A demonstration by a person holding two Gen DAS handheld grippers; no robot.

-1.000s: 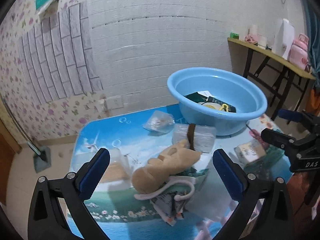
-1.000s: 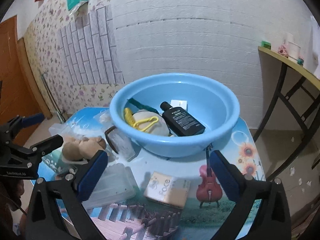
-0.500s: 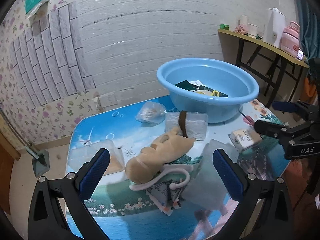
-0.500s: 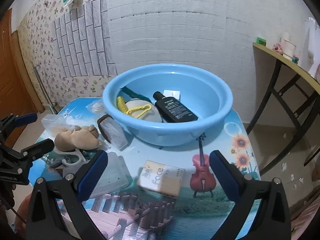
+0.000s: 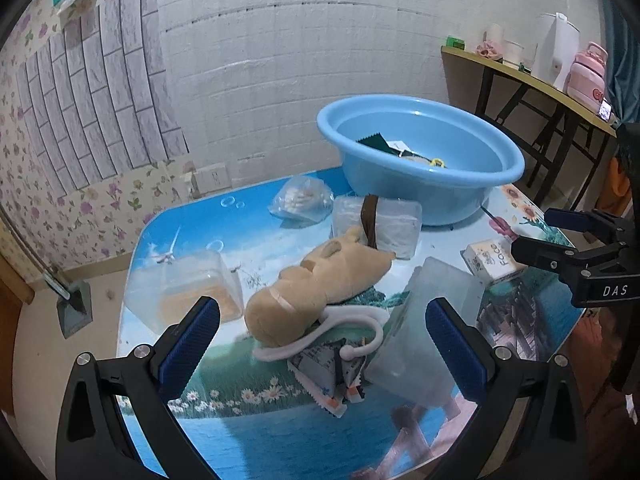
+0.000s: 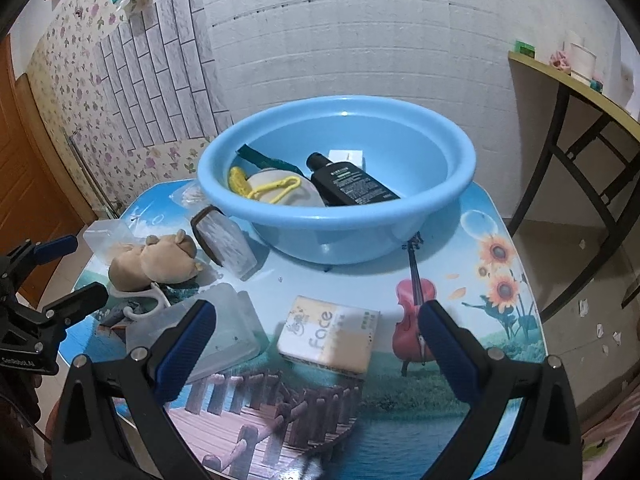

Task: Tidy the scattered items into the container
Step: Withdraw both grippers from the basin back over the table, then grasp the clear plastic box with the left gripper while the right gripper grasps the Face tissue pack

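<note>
A blue basin [image 5: 420,184] [image 6: 336,224] stands at the table's far side and holds a black bottle [image 6: 352,184], a white pouch with a yellow cord [image 6: 280,192] and a dark green packet [image 5: 376,142]. My left gripper [image 5: 320,340] is open and empty, above and in front of a tan plush toy [image 5: 320,284] [image 6: 156,260]. My right gripper [image 6: 316,344] is open and empty, over a "Face" box [image 6: 328,334] [image 5: 494,260]. Each gripper shows in the other's view: the right gripper [image 5: 560,236], the left gripper [image 6: 56,272].
On the picture-printed table [image 5: 260,432] lie a clear box with orange contents [image 5: 192,288], a clear lidded box [image 5: 424,332] [image 6: 208,332], a banded wipes pack [image 5: 376,228] [image 6: 224,244], a small bag [image 5: 300,200], a white cord [image 5: 352,320] and printed sachets [image 5: 332,376]. A side shelf [image 5: 528,76] stands right.
Both grippers have drawn back and risen from the table, so the basin and items look smaller and farther. Nothing was picked up; the items lie where they were.
</note>
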